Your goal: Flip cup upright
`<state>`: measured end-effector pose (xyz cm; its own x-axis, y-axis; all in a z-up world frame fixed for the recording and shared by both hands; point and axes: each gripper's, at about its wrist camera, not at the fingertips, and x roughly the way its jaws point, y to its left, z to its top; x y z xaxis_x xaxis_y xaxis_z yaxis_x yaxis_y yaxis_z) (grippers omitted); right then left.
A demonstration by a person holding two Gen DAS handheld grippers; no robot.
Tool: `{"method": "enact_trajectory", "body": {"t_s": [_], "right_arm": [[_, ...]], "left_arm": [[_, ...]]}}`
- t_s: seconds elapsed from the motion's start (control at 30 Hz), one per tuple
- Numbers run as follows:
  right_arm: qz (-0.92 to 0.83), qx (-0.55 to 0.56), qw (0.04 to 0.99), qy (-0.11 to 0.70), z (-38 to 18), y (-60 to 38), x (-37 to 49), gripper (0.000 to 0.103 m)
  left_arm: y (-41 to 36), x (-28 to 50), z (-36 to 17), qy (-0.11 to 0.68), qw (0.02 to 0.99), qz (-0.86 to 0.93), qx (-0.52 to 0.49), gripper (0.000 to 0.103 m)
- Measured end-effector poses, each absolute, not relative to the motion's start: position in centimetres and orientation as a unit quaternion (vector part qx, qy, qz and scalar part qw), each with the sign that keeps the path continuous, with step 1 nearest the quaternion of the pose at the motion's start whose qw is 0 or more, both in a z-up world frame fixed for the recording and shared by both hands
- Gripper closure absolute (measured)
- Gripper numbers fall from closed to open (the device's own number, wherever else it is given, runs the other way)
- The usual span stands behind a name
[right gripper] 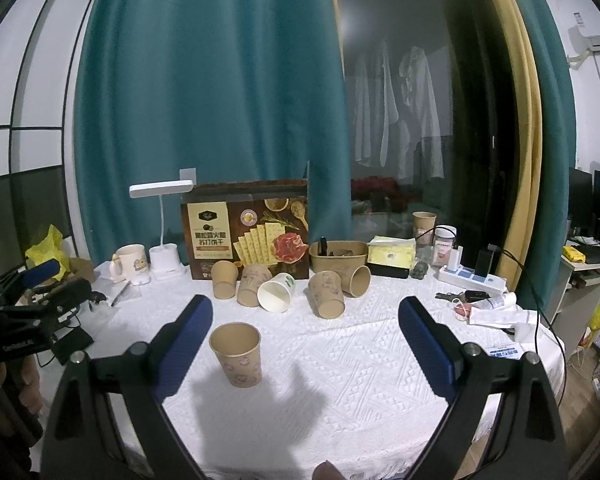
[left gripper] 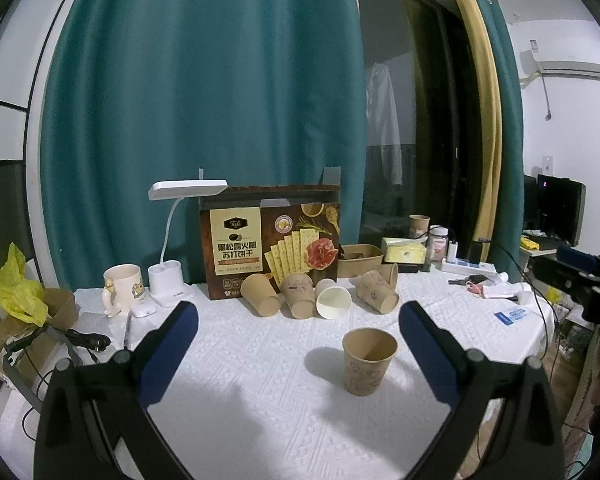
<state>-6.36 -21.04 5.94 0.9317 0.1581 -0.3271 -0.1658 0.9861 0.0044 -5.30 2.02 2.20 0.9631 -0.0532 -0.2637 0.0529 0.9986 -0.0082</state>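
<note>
Both tongs, left and right, are gaping wide and holding nothing. One cup is standing upright low in the frame; the tipped cups are lying beyond, nearer my right tongs, mouths facing me.

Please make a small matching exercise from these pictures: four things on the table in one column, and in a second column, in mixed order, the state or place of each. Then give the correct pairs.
Things:
1. brown paper cup in front
2. white paper cup
3. cracker box
4. ceramic mug

States or places:
A. stands upright against the curtain, behind the cups
B. lies on its side, opening toward the camera
C. stands upright, alone, nearest the hand-held grippers
D. stands left of the desk lamp's base

Pairs: 1-C, 2-B, 3-A, 4-D
</note>
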Motion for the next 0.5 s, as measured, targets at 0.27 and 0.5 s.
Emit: {"method": "enact_trajectory", "body": {"t_s": [0.27,0.5], "right_arm": [[0.082,-0.011,0.983,0.164,5.91,-21.06,-6.34,0.01],[0.081,-0.009,0.983,0.167,5.84,-21.11,-6.31,0.01]], "left_arm": [[1.89,-5.12,2.1,0.132,0.991,-0.027,-0.001,0.003],[1.86,-5.18,2.15,0.132,0.991,-0.026,-0.001,0.003]]}}
